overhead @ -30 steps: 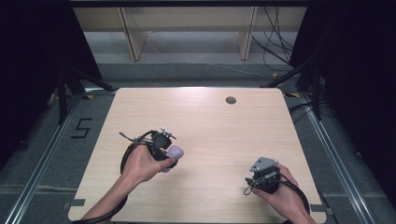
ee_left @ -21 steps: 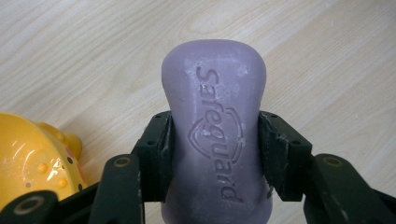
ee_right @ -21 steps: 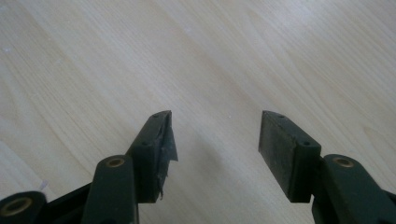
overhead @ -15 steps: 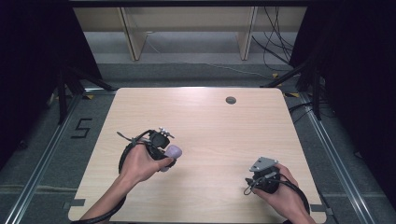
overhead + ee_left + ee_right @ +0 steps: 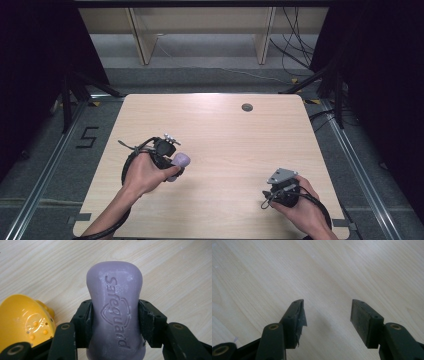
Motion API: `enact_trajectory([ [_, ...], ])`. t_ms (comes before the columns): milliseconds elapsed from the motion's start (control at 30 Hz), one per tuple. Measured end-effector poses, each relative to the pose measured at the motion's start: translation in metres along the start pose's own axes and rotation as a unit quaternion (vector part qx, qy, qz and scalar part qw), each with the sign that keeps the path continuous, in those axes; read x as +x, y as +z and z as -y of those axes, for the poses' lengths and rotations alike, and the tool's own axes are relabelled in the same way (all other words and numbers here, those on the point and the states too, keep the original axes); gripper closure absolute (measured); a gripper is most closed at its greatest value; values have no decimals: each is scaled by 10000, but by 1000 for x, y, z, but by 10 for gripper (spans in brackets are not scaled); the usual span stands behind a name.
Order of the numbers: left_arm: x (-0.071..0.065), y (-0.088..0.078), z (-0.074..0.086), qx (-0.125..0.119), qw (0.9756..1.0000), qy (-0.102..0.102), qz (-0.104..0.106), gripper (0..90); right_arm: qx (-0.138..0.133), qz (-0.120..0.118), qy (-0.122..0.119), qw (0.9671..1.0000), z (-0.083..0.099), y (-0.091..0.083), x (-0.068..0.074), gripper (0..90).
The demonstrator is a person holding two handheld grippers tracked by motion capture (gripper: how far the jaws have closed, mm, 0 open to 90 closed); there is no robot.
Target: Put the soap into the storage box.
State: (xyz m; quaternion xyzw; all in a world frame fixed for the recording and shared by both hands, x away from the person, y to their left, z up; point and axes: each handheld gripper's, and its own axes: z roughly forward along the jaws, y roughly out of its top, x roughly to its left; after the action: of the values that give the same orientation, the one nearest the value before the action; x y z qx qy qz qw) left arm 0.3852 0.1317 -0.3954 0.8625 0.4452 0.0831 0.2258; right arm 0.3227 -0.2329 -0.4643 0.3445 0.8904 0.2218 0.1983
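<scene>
gripping a lilac bar of soap (image 5: 115,315) at its narrow waist, the left gripper (image 5: 115,320) has both black jaws pressed against the bar's sides, so its claw is closed onto the soap with the pads touching it on either side. the bar stands lengthwise between the jaws, its rounded end pointing away from the camera, and the raised word "safeguard" with a shield outline runs along its top face. beside the left jaw in the left gripper view sits a yellow plastic object (image 5: 25,320) with small raised bumps on its inner surface; what it is cannot be told. in the high view the left hand (image 5: 145,172) holds the left gripper over the left-middle of the wooden table (image 5: 235,135), with the soap (image 5: 180,160) showing as a pale purple lump at its tip, pointing toward the table's centre. the right hand (image 5: 300,202) rests near the table's lower right edge with the right gripper (image 5: 272,189), topped by a grey plate. in the right gripper view its jaws stand wide apart with bare wood between them, holding nothing; the left pad looks worn and torn at its edge. a small dark round hole (image 5: 247,107) sits near the table's far edge.
</scene>
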Motion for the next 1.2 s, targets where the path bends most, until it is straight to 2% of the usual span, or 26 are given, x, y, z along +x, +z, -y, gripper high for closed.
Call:
enact_trajectory([
  [433, 12, -5, 5, -74, 9998, -171, -116, 484, -7, 21, -18, 10000, 0, 0, 0, 450],
  [567, 17, -8, 6, 0, 9996, -221, -196, 484, -8, -7, -22, 10000, 0, 0, 0, 450],
  [667, 20, -9, 7, -34, 9993, -256, -263, 484, -22, 13, 10, 10000, 0, 0, 1, 450],
  [767, 23, -9, 8, -20, 9992, -299, -251, 484, -22, 9, -5, 10000, 0, 0, 1, 450],
  [800, 24, -10, 9, -2, 9987, -340, -370, 484, -25, 15, 12, 10000, 0, 0, 1, 450],
  [1033, 33, -9, 13, 14, 9982, -420, -419, 484, -14, 26, 73, 10000, 0, 0, 2, 450],
  [1100, 38, -9, 15, 20, 9979, -468, -444, 484, -50, 46, -13, 10000, 0, 0, 0, 450],
  [1200, 42, -7, 17, 21, 9975, -550, -439, 484, -65, 46, -16, 10000, -1, -1, 0, 450],
])
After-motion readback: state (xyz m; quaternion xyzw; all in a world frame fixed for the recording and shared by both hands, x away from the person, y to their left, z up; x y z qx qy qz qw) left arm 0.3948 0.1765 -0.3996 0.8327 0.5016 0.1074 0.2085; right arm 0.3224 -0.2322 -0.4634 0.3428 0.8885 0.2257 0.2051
